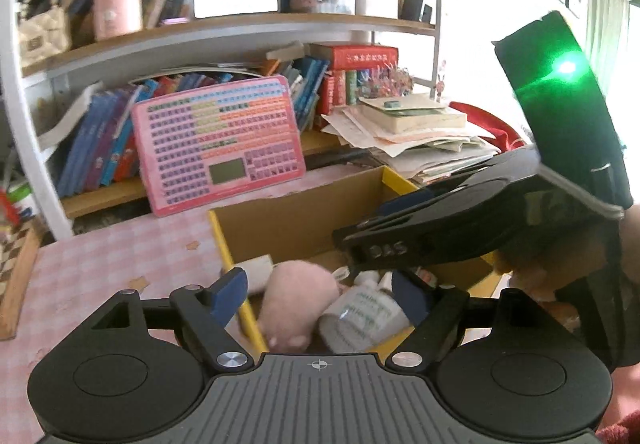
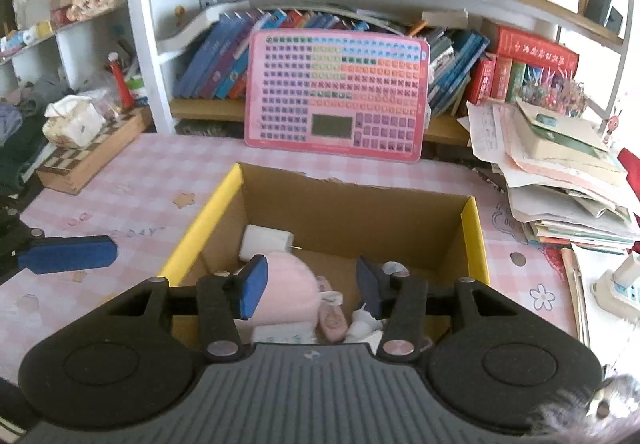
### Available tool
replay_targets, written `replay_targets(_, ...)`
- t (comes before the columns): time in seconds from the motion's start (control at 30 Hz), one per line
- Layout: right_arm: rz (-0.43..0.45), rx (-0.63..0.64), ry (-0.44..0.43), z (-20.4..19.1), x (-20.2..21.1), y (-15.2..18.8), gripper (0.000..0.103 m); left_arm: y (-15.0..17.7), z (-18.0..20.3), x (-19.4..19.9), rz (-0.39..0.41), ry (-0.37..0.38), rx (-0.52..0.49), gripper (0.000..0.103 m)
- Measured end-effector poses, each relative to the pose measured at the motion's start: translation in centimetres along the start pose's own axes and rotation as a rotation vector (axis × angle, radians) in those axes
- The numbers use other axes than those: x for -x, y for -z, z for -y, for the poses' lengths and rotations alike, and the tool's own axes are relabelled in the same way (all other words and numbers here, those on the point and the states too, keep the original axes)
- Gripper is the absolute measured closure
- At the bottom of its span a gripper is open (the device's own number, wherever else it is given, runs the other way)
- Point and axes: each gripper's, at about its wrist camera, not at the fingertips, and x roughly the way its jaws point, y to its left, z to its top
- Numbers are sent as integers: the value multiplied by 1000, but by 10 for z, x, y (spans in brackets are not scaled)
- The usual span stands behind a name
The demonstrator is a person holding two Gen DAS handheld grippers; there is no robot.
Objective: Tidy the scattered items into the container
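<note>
Left gripper (image 1: 320, 298) with jaws apart, nothing between the blue pads, tilted down over the near rim of the cardboard box (image 2: 474, 240). Right gripper (image 2: 310, 286) also parted and empty, pointing down into the same box. Below both tools, inside the box: pink plush toy (image 2: 288, 294), white bottle (image 1: 362, 318), white block (image 2: 266, 240).
</note>
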Motion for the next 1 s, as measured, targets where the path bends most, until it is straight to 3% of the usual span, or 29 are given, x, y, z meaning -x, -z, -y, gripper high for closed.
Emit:
replay_targets(0.37, 92, -38, 55, -37, 58, 30, 53, 35, -35, 60, 28, -62, 120, 19)
replay_targets(0.8, 93, -80, 127, -75, 107, 90, 52, 93, -46, 127, -9, -147, 164, 16)
replay_targets(1.0, 81, -86, 151, -101, 127, 118, 46, 117, -41, 148, -35, -172, 176, 16)
